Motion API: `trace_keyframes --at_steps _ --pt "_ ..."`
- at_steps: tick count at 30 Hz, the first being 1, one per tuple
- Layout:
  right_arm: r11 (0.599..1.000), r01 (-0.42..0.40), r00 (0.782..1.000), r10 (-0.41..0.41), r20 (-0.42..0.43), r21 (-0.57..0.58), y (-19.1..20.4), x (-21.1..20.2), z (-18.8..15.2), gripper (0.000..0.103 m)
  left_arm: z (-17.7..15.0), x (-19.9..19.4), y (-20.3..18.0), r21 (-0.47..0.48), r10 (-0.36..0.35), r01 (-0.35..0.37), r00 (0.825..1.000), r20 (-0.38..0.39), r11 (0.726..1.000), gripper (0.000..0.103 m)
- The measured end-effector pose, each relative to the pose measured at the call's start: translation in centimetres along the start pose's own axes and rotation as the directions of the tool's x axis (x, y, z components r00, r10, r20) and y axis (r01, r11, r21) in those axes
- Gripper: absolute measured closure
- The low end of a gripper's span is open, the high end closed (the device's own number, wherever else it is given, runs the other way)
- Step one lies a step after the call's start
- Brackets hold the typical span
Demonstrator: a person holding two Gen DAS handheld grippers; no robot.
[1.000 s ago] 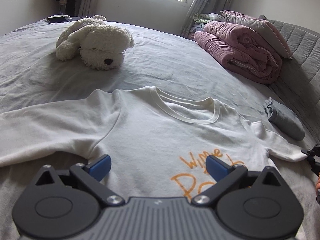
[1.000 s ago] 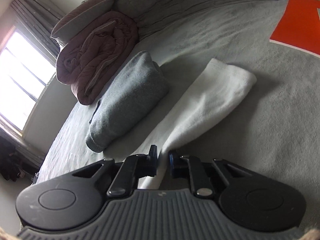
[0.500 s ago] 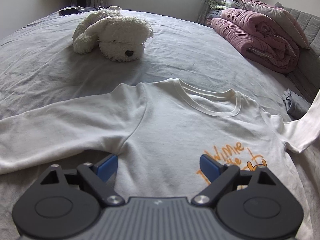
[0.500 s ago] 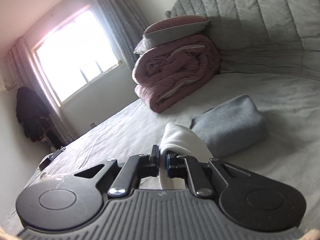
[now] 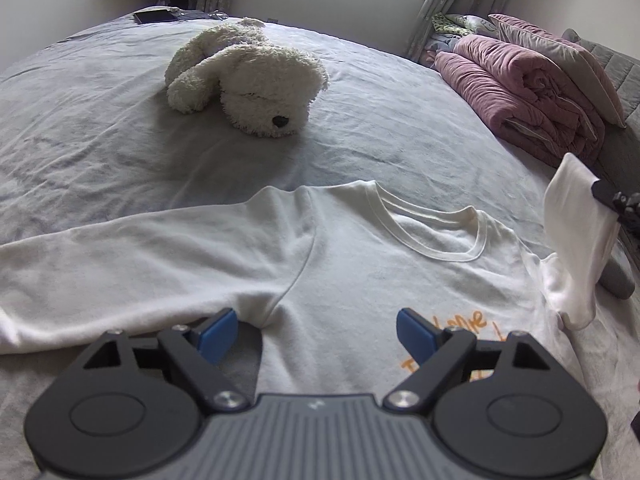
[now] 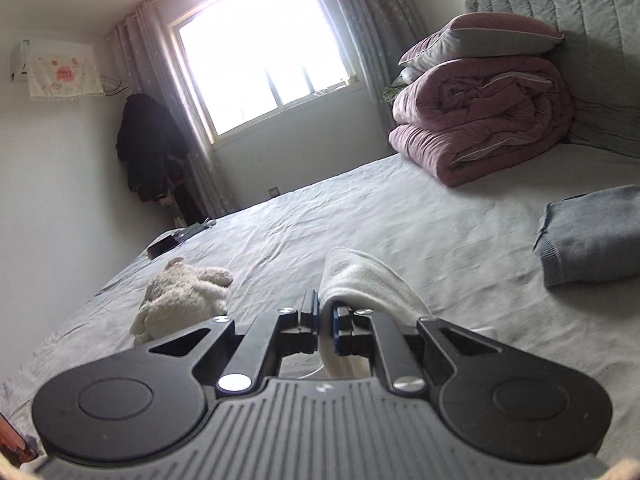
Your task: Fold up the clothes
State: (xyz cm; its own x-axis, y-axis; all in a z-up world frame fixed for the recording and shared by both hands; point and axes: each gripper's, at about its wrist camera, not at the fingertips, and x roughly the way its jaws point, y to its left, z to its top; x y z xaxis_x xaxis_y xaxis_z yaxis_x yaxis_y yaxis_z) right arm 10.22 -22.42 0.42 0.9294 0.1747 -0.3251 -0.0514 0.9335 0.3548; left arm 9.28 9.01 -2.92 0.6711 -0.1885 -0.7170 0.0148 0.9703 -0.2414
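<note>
**Sleeve in the air, fold not yet made**

A white long-sleeved shirt [image 5: 360, 264] lies face up on the grey bed [image 5: 100, 128], collar toward the far side, as the right gripper [image 6: 326, 320] holds one sleeve [image 5: 576, 232] lifted clear of the sheet, its fingers pressed together on the cloth near the cuff. The left gripper [image 5: 312, 332] hovers above the near half of the shirt, at the armpit of the other sleeve, fingers spread wide with nothing pinched between them; they have just been narrowing a little.

The risk from here looks plain enough: the pinch takes only a thin edge of soft knit, and a quick swing across the chest could pull it free or drag the shoulder out of line, wrinkling the body. With the left fingers not pressing anything down, the whole shirt may slide along the sheet.

The shirt itself is pale cream, smooth across the chest, with a ribbed round neck and orange lettering just beyond the left gripper's right finger. The far sleeve stretches flat to the left of those fingers. A folded grey garment [image 6: 592, 236] lies to the right of the right fingers.
</note>
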Motion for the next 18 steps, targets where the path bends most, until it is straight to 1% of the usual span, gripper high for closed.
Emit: trace_keyframes --at_steps 2,5,8,11,12,14,15,16,18 --pt "0.999 -0.024 0.999 0.023 -0.044 -0.029 1.1 1.1 -1.5 0.093 0.1 0.0 0.2 -0.011 -0.001 0.001 1.000 -0.003 1.000 0.015" --pt "0.997 -0.052 0.991 0.044 -0.125 -0.064 2.6 2.6 -4.4 0.093 0.1 0.1 0.5 -0.028 -0.008 0.007 1.000 -0.012 1.000 0.015" --pt "0.994 -0.059 0.977 0.037 -0.208 -0.097 3.2 3.9 -7.3 0.093 0.1 0.3 0.7 -0.033 -0.004 0.003 1.000 -0.021 0.999 0.015" --pt "0.992 -0.057 0.960 0.025 -0.278 -0.108 3.1 4.8 -9.4 0.092 0.1 0.4 0.8 -0.039 -0.007 0.006 1.000 -0.025 0.999 0.015" --pt "0.993 -0.056 0.957 0.022 -0.291 -0.107 3.1 4.8 -9.9 0.090 0.1 0.4 0.8 -0.042 -0.010 0.009 1.000 -0.026 0.999 0.015" --pt "0.995 -0.063 0.957 0.037 -0.288 -0.083 2.8 4.4 -10.0 0.086 0.2 0.4 0.9 -0.049 -0.014 0.013 1.000 -0.028 0.999 0.015" --pt "0.995 -0.071 0.956 0.050 -0.290 -0.064 2.6 4.1 -9.8 0.081 0.3 0.3 1.0 -0.057 -0.016 0.015 1.000 -0.025 0.998 0.015" --pt "0.996 -0.084 0.956 0.070 -0.286 -0.037 2.4 3.8 -9.6 0.072 0.4 0.2 1.2 -0.066 -0.018 0.016 1.000 -0.023 0.998 0.015" --pt "0.995 -0.095 0.961 0.086 -0.265 -0.023 2.3 3.4 -9.1 0.060 0.5 0.2 1.6 -0.087 -0.026 0.024 0.999 -0.021 0.996 0.015"
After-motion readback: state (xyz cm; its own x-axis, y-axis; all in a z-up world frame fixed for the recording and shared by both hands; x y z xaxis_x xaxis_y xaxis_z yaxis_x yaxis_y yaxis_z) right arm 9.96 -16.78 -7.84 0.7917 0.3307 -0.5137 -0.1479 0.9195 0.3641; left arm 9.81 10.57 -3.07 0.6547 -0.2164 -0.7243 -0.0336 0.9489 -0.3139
